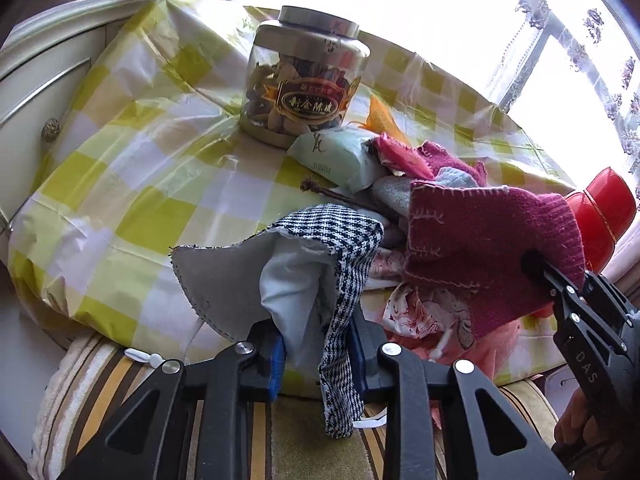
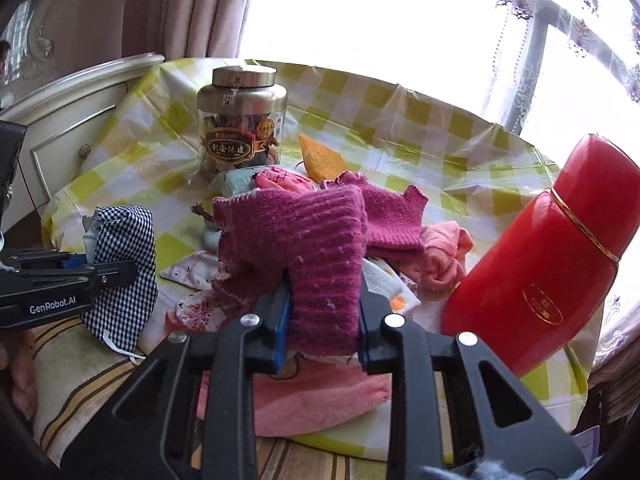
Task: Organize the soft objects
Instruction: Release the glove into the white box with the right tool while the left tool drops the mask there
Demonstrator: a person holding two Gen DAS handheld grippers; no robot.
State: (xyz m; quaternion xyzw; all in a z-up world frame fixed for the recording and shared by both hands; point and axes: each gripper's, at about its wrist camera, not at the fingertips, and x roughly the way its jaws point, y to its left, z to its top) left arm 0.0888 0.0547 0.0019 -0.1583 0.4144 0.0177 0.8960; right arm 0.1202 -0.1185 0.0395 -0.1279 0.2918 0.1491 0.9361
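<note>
Left gripper (image 1: 316, 354): nearly closed, pads pinching houndstooth cloth (image 1: 344, 280) lifted just off the table's near edge | right gripper (image 2: 323, 320): nearly closed, clamped on magenta knit piece (image 2: 304, 240) above the cloth pile (image 2: 400, 248) mid-table, toward the near edge | table (image 1: 132, 168): checked cover; jar (image 1: 300, 76) toward far edge; red flask (image 2: 552, 256) at right edge.

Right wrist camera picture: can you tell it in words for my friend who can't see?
The right gripper pinches a magenta knit cloth above a pile of soft rags on a yellow checked tablecloth. A red flask stands right, a lidded jar behind, and the left gripper holds a houndstooth cloth.
</note>
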